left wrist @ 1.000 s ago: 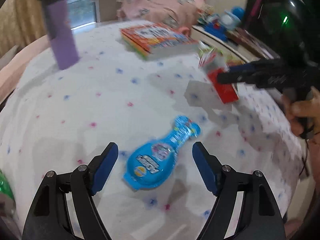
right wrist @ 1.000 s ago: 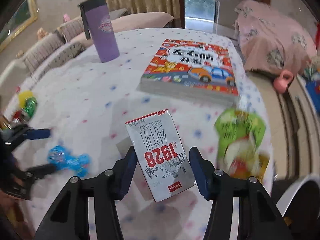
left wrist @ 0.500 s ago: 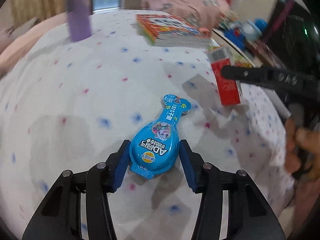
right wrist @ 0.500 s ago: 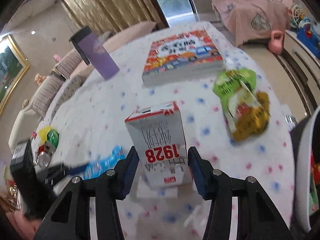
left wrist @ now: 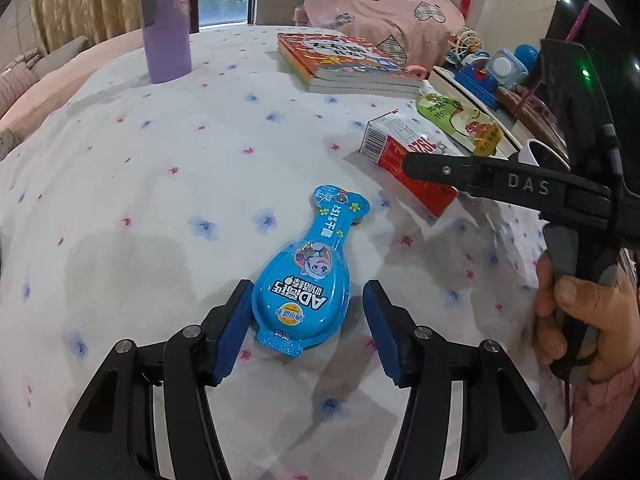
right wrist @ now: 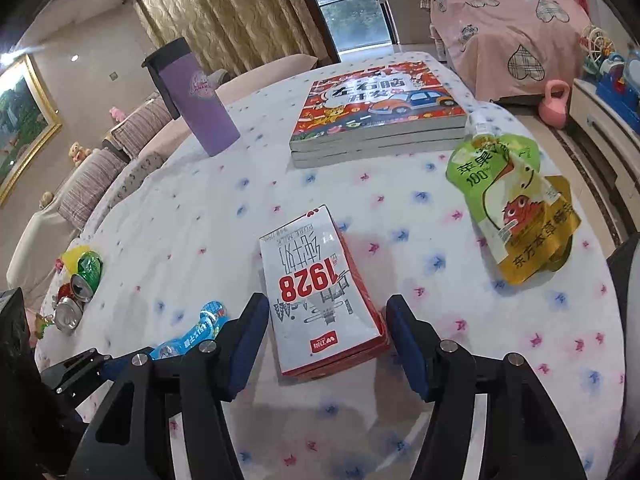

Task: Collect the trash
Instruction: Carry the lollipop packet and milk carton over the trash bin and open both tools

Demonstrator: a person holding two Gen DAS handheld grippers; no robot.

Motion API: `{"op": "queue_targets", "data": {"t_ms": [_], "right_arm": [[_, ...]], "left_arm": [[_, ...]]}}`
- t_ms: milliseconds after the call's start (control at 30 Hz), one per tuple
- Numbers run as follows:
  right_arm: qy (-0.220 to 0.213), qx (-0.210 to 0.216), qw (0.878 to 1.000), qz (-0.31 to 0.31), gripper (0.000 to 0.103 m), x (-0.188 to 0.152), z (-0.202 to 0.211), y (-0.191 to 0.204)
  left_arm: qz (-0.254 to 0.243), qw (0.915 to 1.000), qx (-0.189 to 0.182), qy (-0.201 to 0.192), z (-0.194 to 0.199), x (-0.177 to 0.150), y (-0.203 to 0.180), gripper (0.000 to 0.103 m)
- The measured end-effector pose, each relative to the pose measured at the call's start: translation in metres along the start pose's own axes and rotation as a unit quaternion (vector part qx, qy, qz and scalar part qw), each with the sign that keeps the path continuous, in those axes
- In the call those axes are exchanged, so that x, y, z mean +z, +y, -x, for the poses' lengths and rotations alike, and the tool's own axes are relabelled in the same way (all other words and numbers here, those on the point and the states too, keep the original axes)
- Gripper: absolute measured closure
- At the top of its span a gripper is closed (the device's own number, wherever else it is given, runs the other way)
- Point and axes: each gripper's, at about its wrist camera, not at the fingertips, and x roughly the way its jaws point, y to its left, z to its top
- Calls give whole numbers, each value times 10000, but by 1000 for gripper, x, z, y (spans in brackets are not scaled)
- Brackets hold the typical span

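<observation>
The left tongs stand open around the wide end of the blue pack, which lies flat on the tabletop, ready to close. The right tongs are open astride the milk carton; the pouch waits at 2 o'clock.

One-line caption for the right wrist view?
Open right gripper straddles a flattened milk carton on the floral tablecloth.

Soft daylight reaches me from the window at twelve o'clock, leaving both views bright and sharp. My fingers cast faint grey shadows on the surface. Fisheye bending curves everything outward, with black vignette at the corners.
</observation>
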Motion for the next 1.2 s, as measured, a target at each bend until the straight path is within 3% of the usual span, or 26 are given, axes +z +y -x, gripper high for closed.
{"op": "queue_targets", "data": {"t_ms": [133,167,233,400,567,633,767,933,1000,1033,1200], "right_arm": [[20,-8,9996,267,38,3,-4,7],[17,-82,9993,375,44,4,-4,9],[124,-180,9987,462,45,4,-6,10],[168,-246,9993,211,47,-14,16,2],[-46,-213,9994,-270,47,-50,64,-12],[-58,-297,9987,-403,47,-63,76,-17],[38,-465,9975,-530,46,-80,78,-25],[-144,-500,9975,-482,39,-83,74,-21],[-213,-620,9972,-353,42,-86,71,-16],[-227,-739,9966,-297,49,-87,71,-14],[-375,-590,9964,-482,50,-92,84,-15]], "left_arm": [[-43,10000,7,-33,1,-1,2,55],[-69,10000,14,-46,1,-2,2,55],[-108,9999,40,-62,1,-2,1,56],[-132,9999,-76,-69,2,-4,-5,56],[-239,9990,-380,9,3,-7,-25,56],[-395,9987,-319,14,1,-8,-36,56],[-584,9982,-96,51,-1,-10,-47,55],[-549,9984,-166,17,1,-10,-45,56],[-493,9985,-239,26,3,-11,-46,56],[-469,9985,-289,29,5,-11,-47,56],[-452,9975,-535,-24,12,-11,-61,57]]}}
